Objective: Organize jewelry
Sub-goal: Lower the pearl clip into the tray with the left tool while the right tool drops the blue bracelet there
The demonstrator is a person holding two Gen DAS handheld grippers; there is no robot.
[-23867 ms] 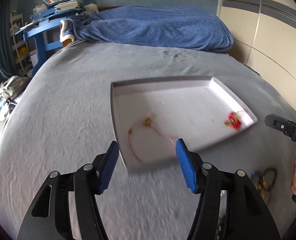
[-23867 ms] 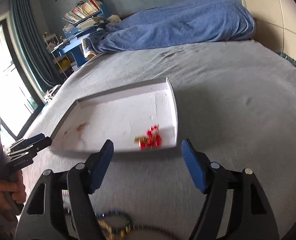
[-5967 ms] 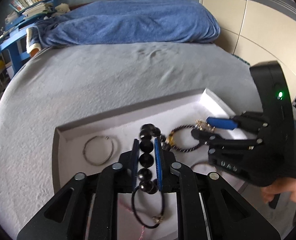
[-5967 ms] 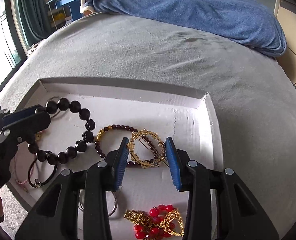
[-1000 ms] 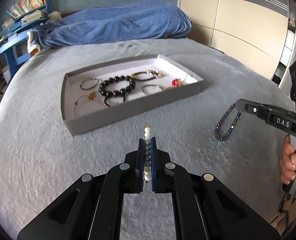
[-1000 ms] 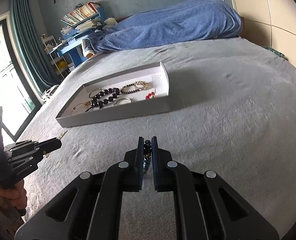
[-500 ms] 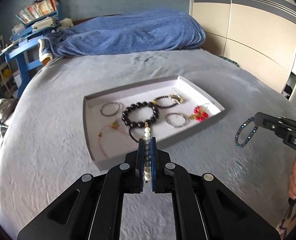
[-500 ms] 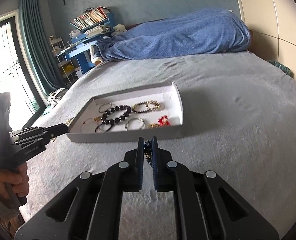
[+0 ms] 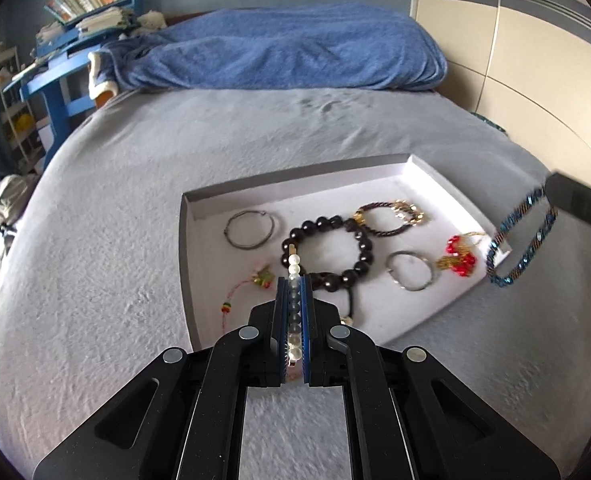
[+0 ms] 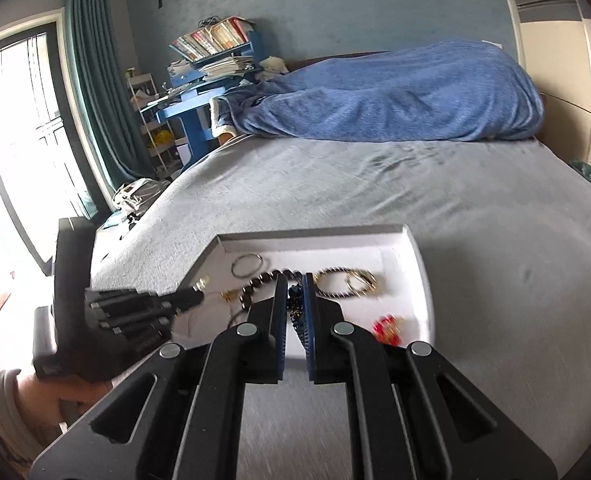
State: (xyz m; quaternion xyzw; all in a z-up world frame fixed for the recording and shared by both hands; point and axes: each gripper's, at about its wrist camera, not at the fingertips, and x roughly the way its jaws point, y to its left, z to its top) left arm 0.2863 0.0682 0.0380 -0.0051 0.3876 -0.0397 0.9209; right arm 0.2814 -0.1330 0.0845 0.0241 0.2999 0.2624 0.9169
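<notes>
Over the near edge of the tray (image 9: 186, 240), on the grey bed (image 9: 95, 280): my left tool (image 9: 294, 280) is clenched on a pearl strand (image 9: 293, 264), its long axis running straight out along the fingers toward the black bead bracelet (image 9: 327, 252). My right tool (image 10: 295, 300) is clenched on a blue bead bracelet (image 9: 521, 240), which hangs as a loop just beside the tray's right wall. Tray lies ahead and below both. Left tool is nearer the bare floor at the tray's left side; right tool is nearer the red charm cluster (image 9: 459, 256). Judgement: 2 drops, each forward and down, kept apart.
</notes>
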